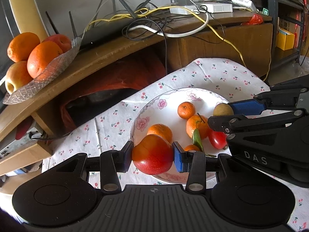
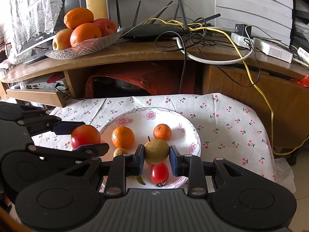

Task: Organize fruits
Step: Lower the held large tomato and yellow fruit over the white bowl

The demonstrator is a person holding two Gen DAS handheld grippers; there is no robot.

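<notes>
Here, left gripper [image 1: 153, 155] pinching a red apple [image 1: 152, 154] between its pads, apple held at the near-left rim of the floral plate [image 1: 154, 104]; contact on both sides clear in the left wrist view. Right gripper [image 2: 156, 158] clamped on a brown-green round fruit [image 2: 156, 151], stem up, held above the plate's near part. Directly below the right gripper, a small red fruit [image 2: 159, 172] lies on the plate. Ahead of the right fingers: two mandarins, one to the left [image 2: 122, 136], one straight ahead [image 2: 162, 131]. A small tan fruit [image 2: 120, 152] sits just left of the right gripper's left pad, partly hidden. From the left wrist, a leafy mandarin [image 1: 197, 129] lies ahead and right of the apple, touching the red fruit. Plate rests on cherry-print cloth [image 2: 227, 119]. Far ahead and left of both grippers, a glass dish [image 2: 85, 47] on the wooden stand [image 2: 135, 52] holds oranges and apples. Cables and a router lie farther right on the stand.
</notes>
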